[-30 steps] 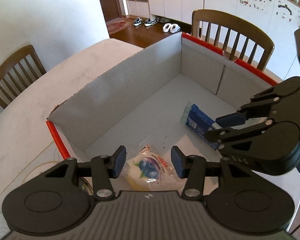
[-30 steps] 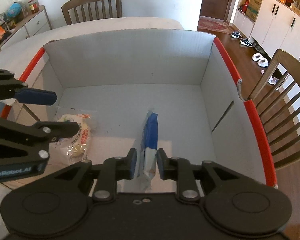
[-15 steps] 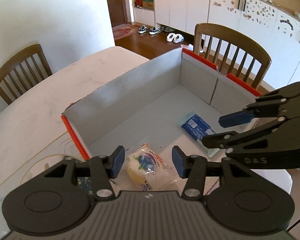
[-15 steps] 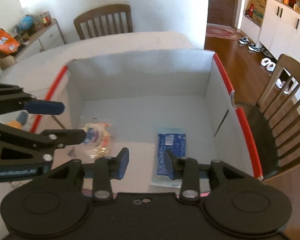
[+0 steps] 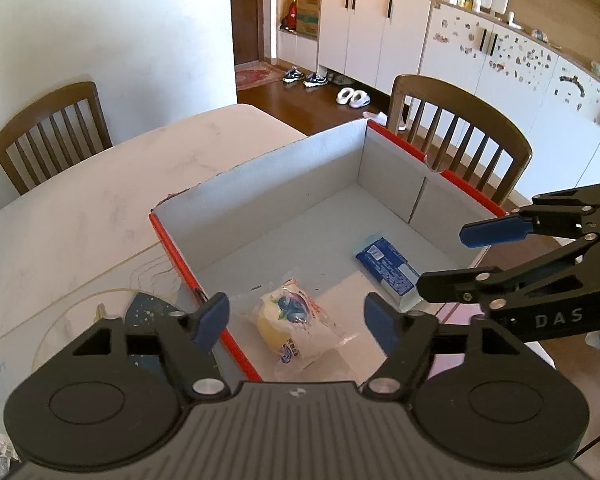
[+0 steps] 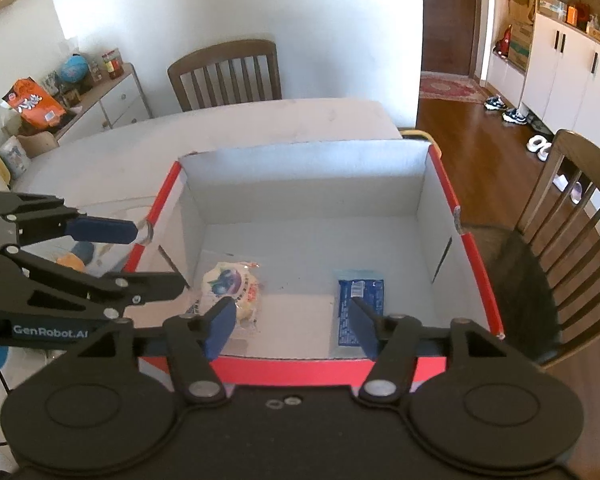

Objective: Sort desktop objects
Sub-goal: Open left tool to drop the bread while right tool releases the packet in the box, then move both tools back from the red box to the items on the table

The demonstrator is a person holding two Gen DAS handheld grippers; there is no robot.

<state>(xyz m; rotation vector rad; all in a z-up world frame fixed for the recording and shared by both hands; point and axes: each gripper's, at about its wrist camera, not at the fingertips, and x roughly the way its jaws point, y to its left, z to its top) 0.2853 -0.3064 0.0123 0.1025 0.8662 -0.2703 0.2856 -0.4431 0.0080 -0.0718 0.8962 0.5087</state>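
The left gripper [image 5: 294, 318] hung above the near left corner of the box [image 5: 260, 184], its jaws spreading and nothing between the blue pads; the blueberry bun packet [image 5: 294, 320] lay on the box floor below the gap, untouched. The right gripper [image 6: 290, 322] stood likewise over the near wall of the box, jaws widening and empty, with the blue packet [image 6: 358, 304] lying flat on the floor under its right-hand pad and clear of it.

In the left wrist view the right gripper [image 5: 446, 256] came in from three o'clock, and white letters "DAS" showed on its black body. In the right wrist view the left gripper [image 6: 158, 254] reached in from nine o'clock, marked "GenRobot.AI". The bun packet carried a blueberry picture and red print too small to read; the blue packet had a white label patch and fine white text, also unreadable.

The box, grey inside with red rims, sat on a pale table [image 5: 80, 216]. The two packets lay apart on its floor, the bun at about seven o'clock and the blue one at about five in the right wrist view. Wooden chairs [image 6: 226, 74] stood at twelve and three o'clock. White cupboards [image 5: 372, 28] lined the far wall, with shoes [image 5: 304, 77] on the wooden floor before them. A sideboard [image 6: 112, 100] at ten o'clock held an orange bag [image 6: 32, 104] and a small globe [image 6: 71, 69].
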